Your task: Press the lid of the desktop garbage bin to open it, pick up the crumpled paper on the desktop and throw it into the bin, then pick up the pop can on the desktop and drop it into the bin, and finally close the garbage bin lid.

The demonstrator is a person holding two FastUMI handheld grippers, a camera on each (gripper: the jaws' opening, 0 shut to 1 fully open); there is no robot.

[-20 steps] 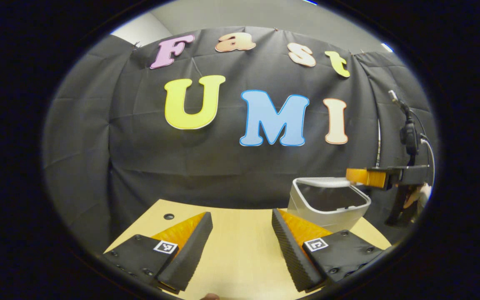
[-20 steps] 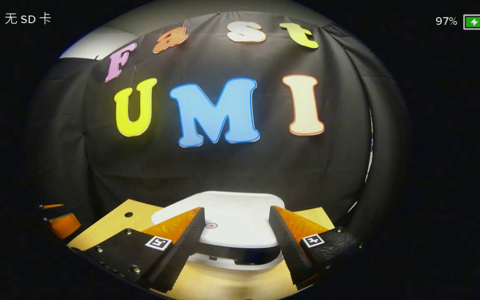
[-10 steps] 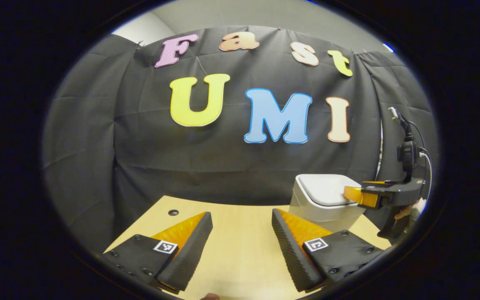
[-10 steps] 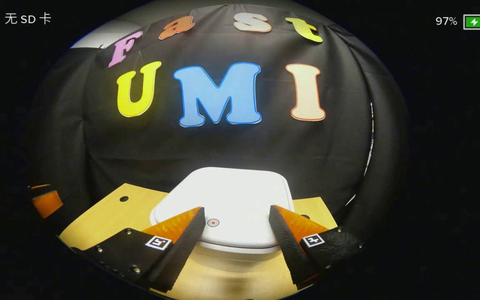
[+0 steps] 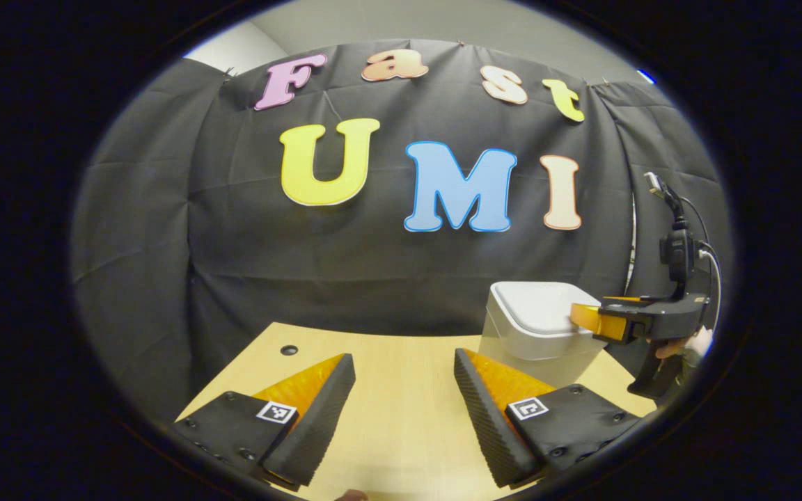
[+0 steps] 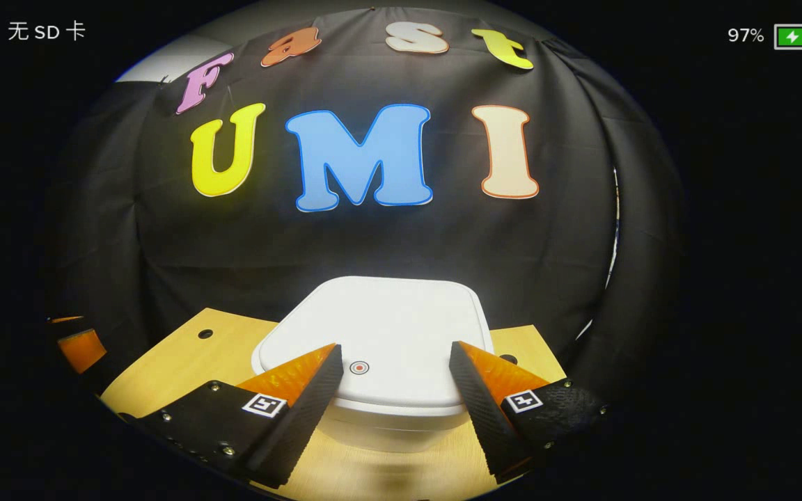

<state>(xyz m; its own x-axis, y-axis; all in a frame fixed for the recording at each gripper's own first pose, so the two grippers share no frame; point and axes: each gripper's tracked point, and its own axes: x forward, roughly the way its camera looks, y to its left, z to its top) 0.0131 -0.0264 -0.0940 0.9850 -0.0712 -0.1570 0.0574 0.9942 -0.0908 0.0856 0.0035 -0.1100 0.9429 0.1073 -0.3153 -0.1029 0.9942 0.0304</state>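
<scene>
Right gripper view: pale wooden desk (image 6: pixel 178 355) spread out underneath, white bin (image 6: pixel 380 424) sitting dead ahead with its lid (image 6: pixel 387 327) down flat, and right gripper (image 6: pixel 395 362) parked over the near edge of that lid, fingers spread wide either side of the little round button (image 6: pixel 358 367), pinching nothing. Over in the left gripper view, same desk (image 5: pixel 401 390) below, bin (image 5: pixel 537 341) off ahead and to the right, right gripper (image 5: pixel 582 314) with a hand (image 5: pixel 683 346) on its grip poking in over the lid (image 5: pixel 537 309), left gripper (image 5: pixel 402 376) just hovering over bare wood, fingers wide apart and empty.
</scene>
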